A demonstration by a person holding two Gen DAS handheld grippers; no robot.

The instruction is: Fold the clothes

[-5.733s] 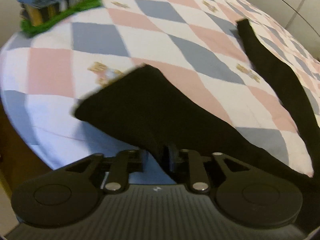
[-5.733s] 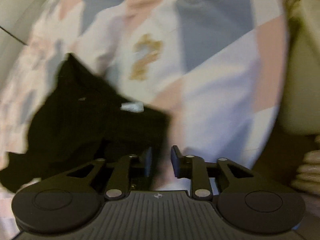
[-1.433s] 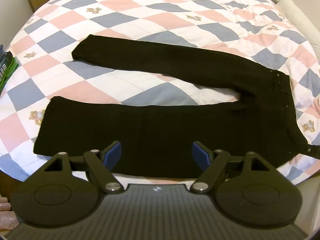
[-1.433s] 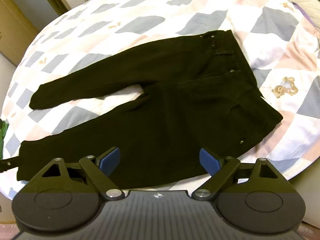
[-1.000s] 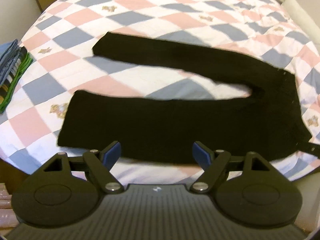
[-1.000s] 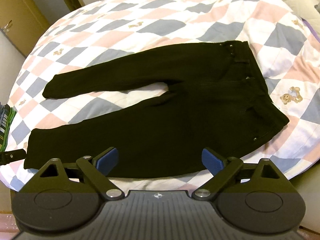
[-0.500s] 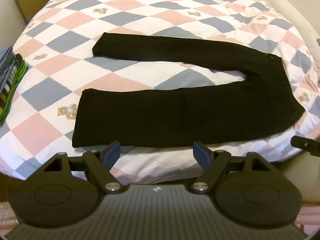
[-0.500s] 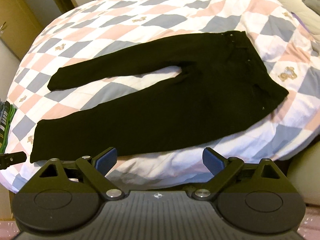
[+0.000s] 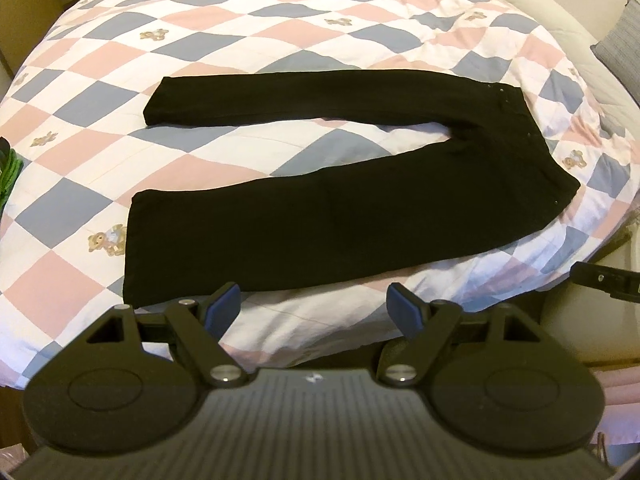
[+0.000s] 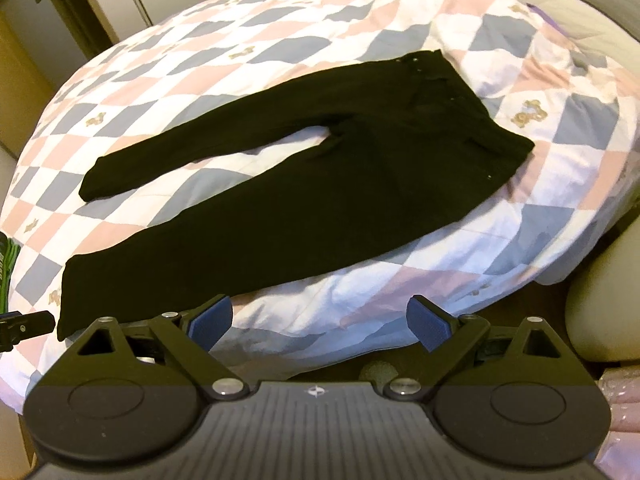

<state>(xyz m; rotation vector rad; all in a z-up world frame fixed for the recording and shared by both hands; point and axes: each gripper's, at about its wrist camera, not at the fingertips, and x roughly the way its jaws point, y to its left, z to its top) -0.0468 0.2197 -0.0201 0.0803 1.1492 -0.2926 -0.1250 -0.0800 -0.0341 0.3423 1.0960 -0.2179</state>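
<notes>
Black trousers (image 9: 320,220) lie flat on the bed, legs spread apart toward the left and waistband at the right. The right wrist view shows the same trousers (image 10: 320,184) from the waist side. My left gripper (image 9: 314,307) hangs open over the bed's near edge, just short of the near leg's hem, holding nothing. My right gripper (image 10: 320,318) is open too, empty, pulled back off the bed edge. Each gripper's tip shows in the other's view: the right gripper (image 9: 604,280) at the right edge, the left gripper (image 10: 24,326) at the left edge.
The bed carries a quilt (image 9: 280,32) of pink, blue and white diamonds with small bears. A stack of folded clothes (image 9: 8,168) sits at the bed's left edge. A grey cushion (image 9: 620,44) lies far right. A cream rounded object (image 10: 604,312) stands by the bed's right corner.
Both grippers let go of the trousers, which now lie spread flat, and over the last second both have drawn back from the bed, open the whole time.
</notes>
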